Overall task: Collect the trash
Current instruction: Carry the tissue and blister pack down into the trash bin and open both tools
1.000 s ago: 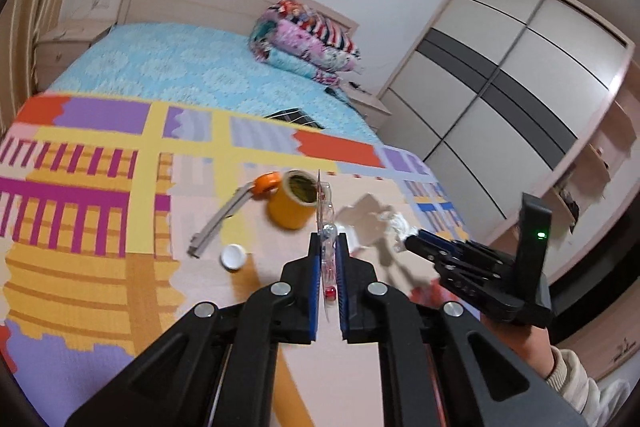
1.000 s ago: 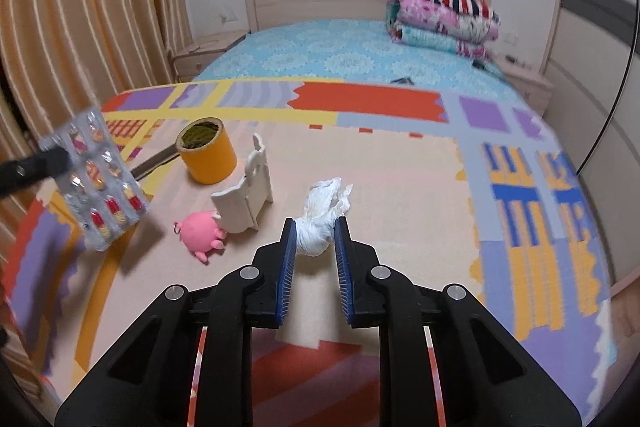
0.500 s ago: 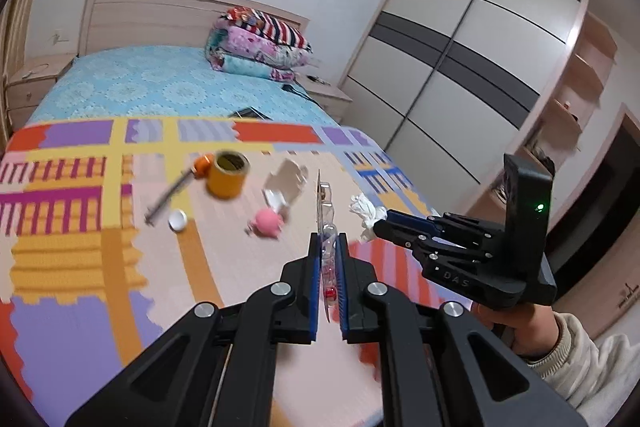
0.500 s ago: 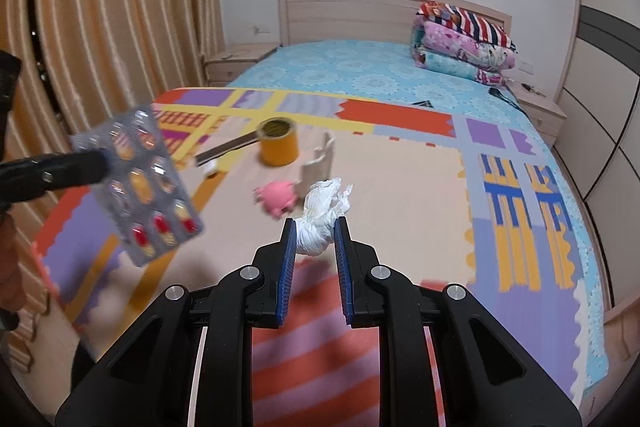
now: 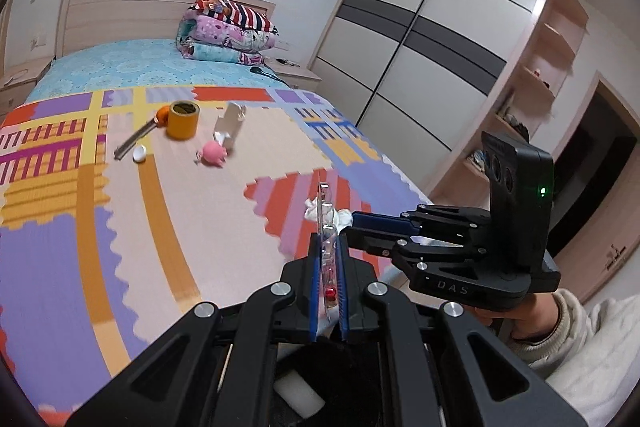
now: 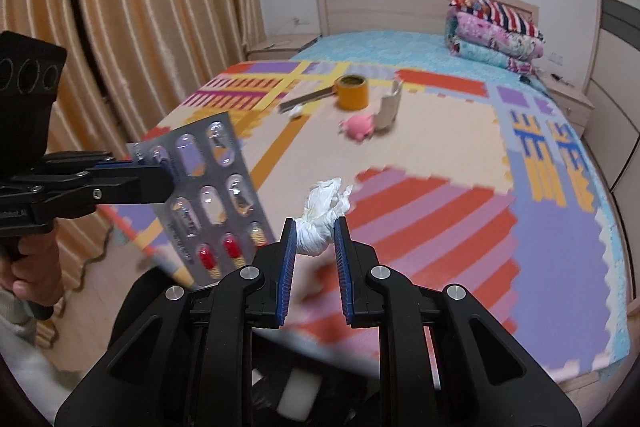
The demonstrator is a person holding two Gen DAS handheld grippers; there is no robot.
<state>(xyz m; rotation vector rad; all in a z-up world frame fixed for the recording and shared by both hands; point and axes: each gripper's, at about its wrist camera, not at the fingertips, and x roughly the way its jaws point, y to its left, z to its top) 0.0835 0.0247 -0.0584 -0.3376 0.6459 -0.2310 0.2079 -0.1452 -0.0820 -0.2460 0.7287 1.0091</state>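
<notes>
Behind you on the bed (image 5: 120, 79) lie other bits, your left gripper (image 5: 326, 251) clamps the blister pack (image 6: 218, 195), your right gripper (image 6: 316, 239) grips the tissue wad (image 6: 322, 207); next, find a bin.

**Two hand-held grippers, both clamped and carried in the air**

Left gripper (image 5: 326, 259): black linkage frame, blue-padded fingers (image 5: 314, 283) angled downward, jaws pressed almost flat together on the pill blister pack (image 6: 212, 195), which stands edge-on between the pads. Seen from the right wrist view, it reaches in level from the left edge, gripped by a hand (image 6: 34, 267) at a pistol-style handle.

Right gripper (image 6: 315, 239): same build, angled downward, jaws narrowly parted and pinching the crumpled white tissue (image 6: 320, 211) at its lower end. In the left wrist view it lies sideways, fingers pointing left, held by a hand (image 5: 520, 319) in a pale sleeve (image 5: 592, 339).
</notes>
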